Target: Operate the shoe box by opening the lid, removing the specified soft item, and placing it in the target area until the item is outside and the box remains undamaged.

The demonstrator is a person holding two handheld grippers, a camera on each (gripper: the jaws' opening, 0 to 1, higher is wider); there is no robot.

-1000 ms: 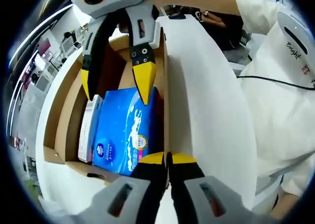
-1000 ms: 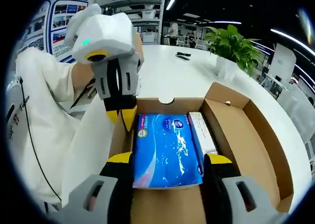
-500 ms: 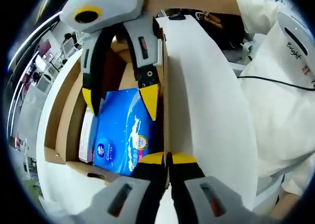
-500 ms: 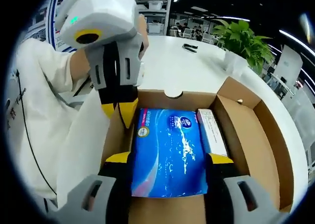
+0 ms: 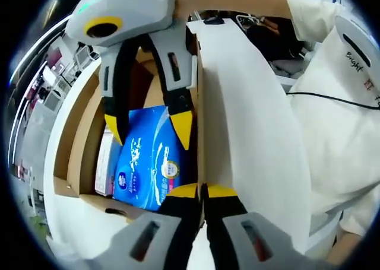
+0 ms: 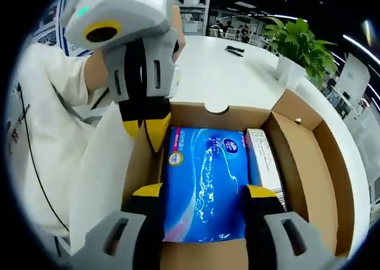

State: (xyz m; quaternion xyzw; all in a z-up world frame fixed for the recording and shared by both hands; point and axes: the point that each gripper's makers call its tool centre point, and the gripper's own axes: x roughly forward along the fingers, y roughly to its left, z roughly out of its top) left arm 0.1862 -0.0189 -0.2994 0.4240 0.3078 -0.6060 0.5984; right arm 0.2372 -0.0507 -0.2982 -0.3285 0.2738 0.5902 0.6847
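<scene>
Right claw (image 6: 202, 193) open, straddling the blue pack (image 6: 205, 190) across its width; left claw (image 5: 202, 191) pinches box lid (image 5: 243, 133).

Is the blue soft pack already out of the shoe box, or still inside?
Still inside: the blue pack lies flat on the open box's floor, between the right claw's tips.

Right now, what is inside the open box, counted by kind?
Blue soft pack: 1
Narrow white carton: 1
Total in the box: 2
</scene>
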